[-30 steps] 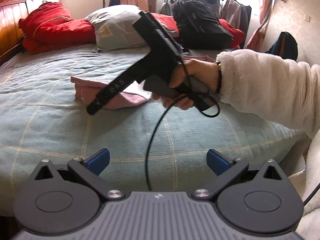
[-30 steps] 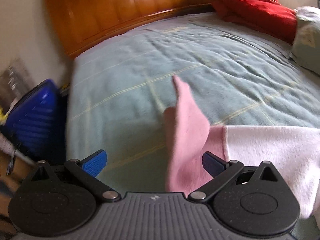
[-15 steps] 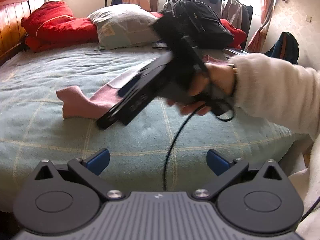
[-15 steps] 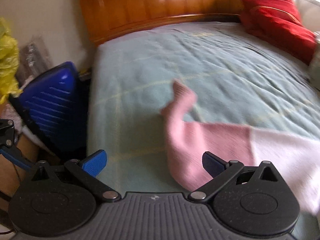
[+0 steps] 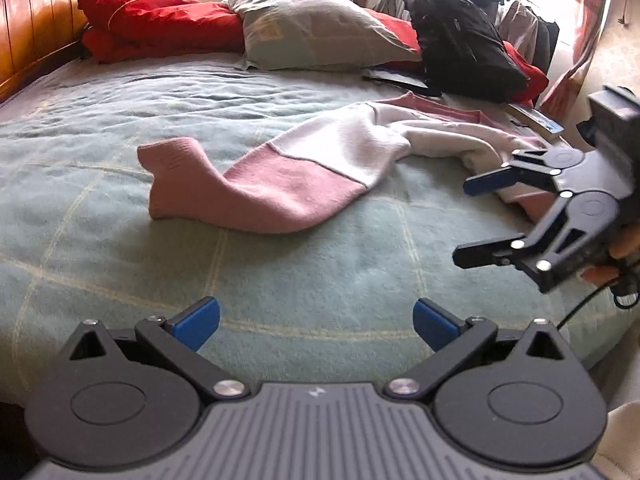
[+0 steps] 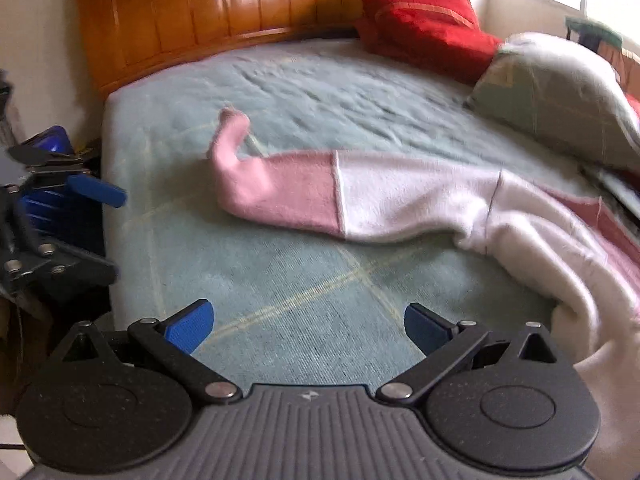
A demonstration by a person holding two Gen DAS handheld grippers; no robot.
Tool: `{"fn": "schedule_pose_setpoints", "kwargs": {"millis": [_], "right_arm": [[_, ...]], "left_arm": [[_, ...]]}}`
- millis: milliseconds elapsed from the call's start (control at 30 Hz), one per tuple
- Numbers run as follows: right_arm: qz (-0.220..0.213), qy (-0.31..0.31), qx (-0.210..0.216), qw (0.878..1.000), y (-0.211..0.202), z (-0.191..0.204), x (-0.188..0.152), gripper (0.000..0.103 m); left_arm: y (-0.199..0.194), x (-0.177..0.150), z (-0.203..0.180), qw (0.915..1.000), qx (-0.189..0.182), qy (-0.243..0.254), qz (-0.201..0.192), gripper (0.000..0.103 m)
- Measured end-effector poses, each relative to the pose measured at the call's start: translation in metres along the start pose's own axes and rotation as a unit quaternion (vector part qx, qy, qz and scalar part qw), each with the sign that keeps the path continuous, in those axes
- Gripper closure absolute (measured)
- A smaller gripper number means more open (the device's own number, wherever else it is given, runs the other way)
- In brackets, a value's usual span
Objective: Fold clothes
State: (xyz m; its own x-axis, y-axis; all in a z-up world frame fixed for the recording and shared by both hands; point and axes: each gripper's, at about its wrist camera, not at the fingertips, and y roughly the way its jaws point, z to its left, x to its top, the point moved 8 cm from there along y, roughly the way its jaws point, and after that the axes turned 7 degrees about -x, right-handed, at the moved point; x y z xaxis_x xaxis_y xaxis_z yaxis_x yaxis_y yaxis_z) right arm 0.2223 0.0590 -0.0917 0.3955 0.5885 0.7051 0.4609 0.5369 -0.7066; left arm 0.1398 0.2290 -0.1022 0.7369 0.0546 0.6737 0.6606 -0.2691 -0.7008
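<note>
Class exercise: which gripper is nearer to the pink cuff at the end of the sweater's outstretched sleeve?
Hard to call; probably the left gripper, facing the pink cuff across bare blanket. The right gripper hovers off by the sweater's body.

Sweater sleeve (image 5: pixel 280 184) now stretched out, right gripper (image 5: pixel 476 216) withdrawn rightward

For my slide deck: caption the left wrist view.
Both grippers open, left gripper and right gripper, above a pink-and-white knit sweater sleeve stretched across the green blanket-covered bed.
</note>
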Motion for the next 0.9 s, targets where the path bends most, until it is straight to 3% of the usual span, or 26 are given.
{"fn": "schedule_pose_setpoints", "kwargs": {"millis": [133,300,400,633,800,900], "right_arm": [[-0.051,-0.052,-0.008,0.997,0.003,0.027,0.030,0.000],[-0.053,-0.160,-0.090,0.982,0.058,0.067,0.056,0.000],[-0.029,-0.205,-0.137,0.969,0.100,0.079,0.056,0.000],[-0.070,-0.195,-0.252,0.945,0.127,0.076,0.090,0.000],[-0.105,-0.163,-0.254,0.948,0.134,0.074,0.117,0.000],[-0.145,-0.133,-0.249,0.948,0.118,0.071,0.130,0.000]], "left_arm": [[-0.007,-0.002,0.010,0.9996,0.027,-0.012,0.001,0.001],[-0.024,-0.016,0.037,0.9964,0.077,-0.035,0.009,0.001],[-0.032,-0.025,0.049,0.9947,0.088,-0.051,0.009,0.001],[-0.040,-0.029,0.057,0.9934,0.094,-0.067,-0.002,0.001],[-0.040,-0.029,0.058,0.9938,0.091,-0.063,-0.007,0.001],[-0.041,-0.030,0.060,0.9935,0.094,-0.063,-0.008,0.001]]}}
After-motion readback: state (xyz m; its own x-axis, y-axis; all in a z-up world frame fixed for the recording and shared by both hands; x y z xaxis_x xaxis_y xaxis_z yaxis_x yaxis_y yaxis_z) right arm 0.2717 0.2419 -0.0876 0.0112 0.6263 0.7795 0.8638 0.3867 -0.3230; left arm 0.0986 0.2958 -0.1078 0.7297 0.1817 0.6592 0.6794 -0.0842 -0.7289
